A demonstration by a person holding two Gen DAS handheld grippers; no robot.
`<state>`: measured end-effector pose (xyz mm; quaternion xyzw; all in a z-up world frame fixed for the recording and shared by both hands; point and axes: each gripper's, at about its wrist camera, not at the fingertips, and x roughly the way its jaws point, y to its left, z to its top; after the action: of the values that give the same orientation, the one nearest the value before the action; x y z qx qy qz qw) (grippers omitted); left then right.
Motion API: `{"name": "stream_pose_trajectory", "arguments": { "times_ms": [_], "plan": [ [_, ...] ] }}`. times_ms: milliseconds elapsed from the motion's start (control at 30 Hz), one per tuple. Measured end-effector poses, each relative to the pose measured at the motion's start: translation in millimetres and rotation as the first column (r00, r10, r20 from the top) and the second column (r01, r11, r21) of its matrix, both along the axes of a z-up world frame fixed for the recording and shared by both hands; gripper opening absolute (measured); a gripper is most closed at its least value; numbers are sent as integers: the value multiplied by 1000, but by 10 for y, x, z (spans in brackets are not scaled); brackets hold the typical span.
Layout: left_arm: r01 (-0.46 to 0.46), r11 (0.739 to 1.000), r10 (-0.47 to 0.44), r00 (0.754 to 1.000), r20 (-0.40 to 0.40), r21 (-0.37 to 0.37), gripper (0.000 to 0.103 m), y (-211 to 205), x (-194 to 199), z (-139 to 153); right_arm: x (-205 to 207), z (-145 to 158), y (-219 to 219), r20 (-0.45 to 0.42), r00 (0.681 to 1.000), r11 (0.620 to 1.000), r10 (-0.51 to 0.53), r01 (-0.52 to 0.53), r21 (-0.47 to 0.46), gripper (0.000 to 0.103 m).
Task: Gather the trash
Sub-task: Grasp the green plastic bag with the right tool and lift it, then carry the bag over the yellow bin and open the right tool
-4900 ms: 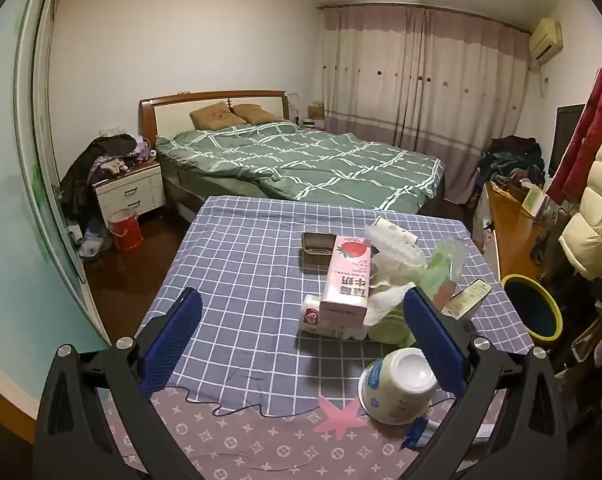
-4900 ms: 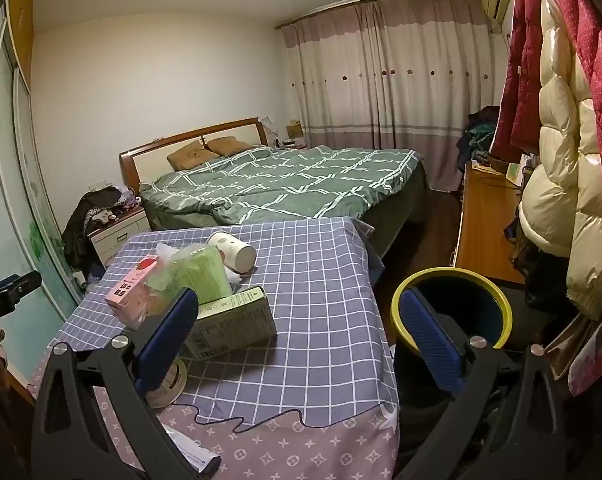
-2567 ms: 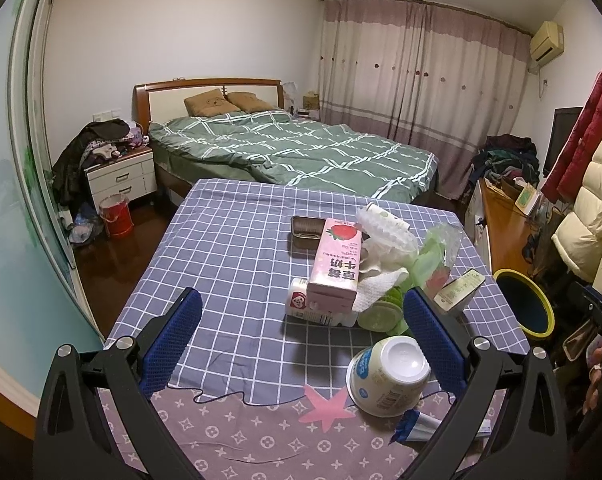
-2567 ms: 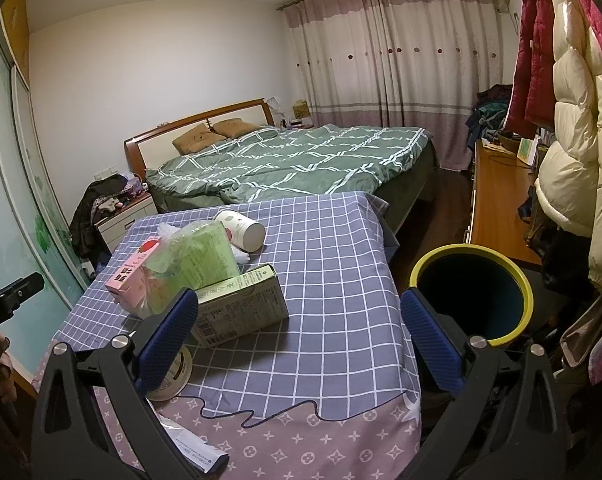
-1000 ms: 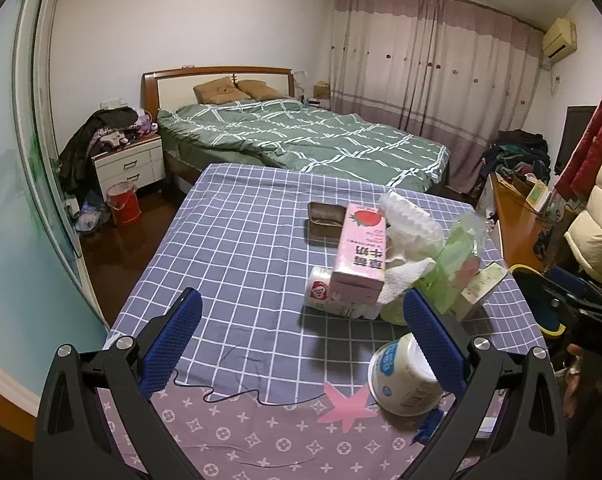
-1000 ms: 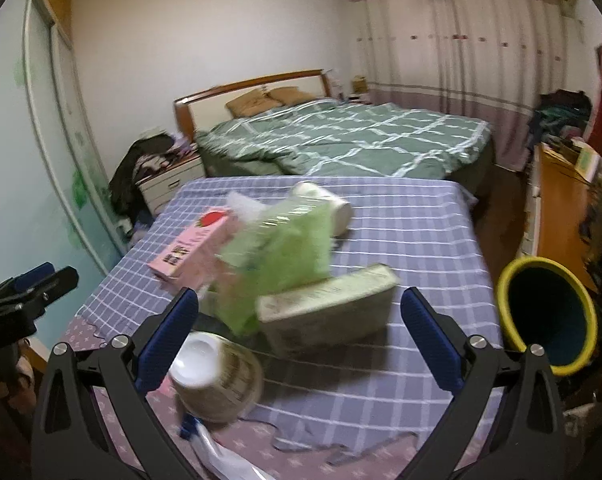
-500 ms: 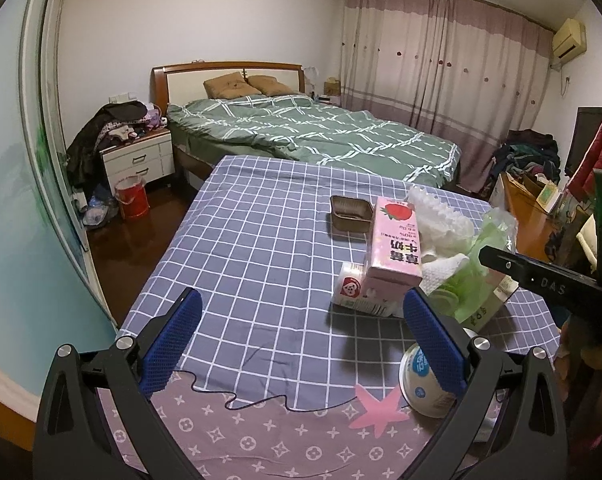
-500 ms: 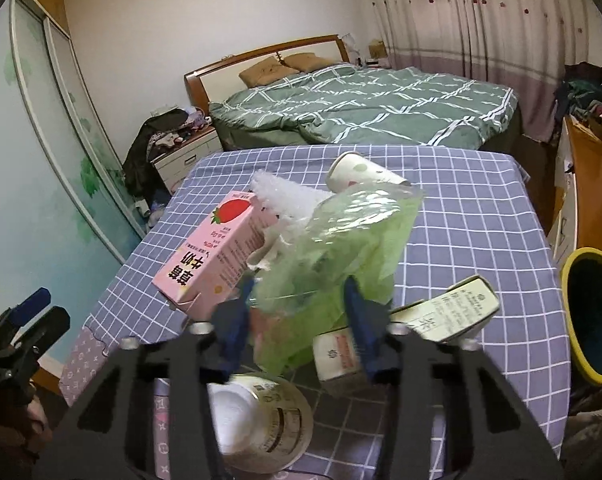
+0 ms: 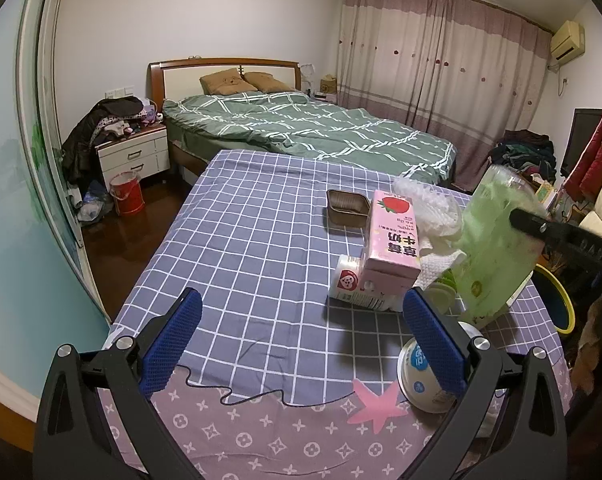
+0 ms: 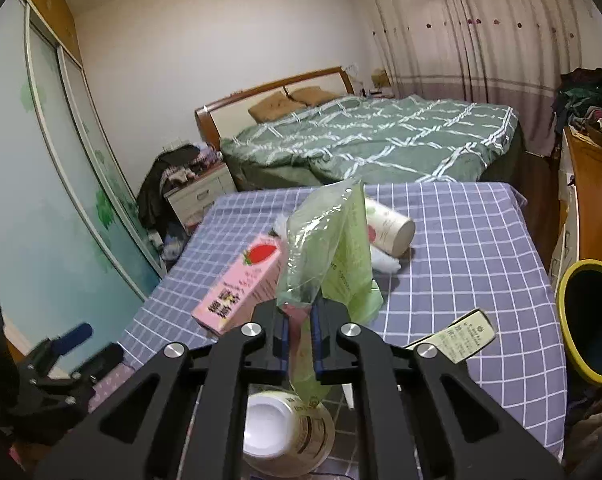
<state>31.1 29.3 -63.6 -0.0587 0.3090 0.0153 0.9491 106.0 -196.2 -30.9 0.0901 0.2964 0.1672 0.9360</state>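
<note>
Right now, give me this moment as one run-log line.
right gripper: just closed, shut on green plastic bag | left gripper: open, empty | bin: beside table, open

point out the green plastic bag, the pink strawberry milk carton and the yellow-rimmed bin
green plastic bag (image 10: 333,248): right wrist view, upper crinkled part
pink strawberry milk carton (image 9: 391,236): left wrist view, printed front face
yellow-rimmed bin (image 10: 566,304): right wrist view, left rim

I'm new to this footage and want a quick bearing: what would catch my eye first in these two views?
The right tongs, whose jaws have just been closing, are clamped on a crinkled green plastic bag that stands up over the checked tablecloth. Just left of it, a pink strawberry milk carton leans among the litter. A yellow-rimmed bin waits off the table's right edge, while the left tongs hang open over bare cloth.
</note>
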Motion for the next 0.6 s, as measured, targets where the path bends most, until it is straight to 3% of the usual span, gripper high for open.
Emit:
{"name": "stream_pose_trajectory", "arguments": {
  "times_ms": [367, 600],
  "plan": [
    [29, 1000, -29, 1000, -4, 8, 99, -86, -9, -19, -190, 439, -407, 130, 990, 996, -50, 40, 74, 8],
    [94, 995, -94, 995, -17, -18, 99, -271, 41, -51, -203, 515, -1211, 151, 953, 964, -263, 255, 70, 8]
  ]
}}
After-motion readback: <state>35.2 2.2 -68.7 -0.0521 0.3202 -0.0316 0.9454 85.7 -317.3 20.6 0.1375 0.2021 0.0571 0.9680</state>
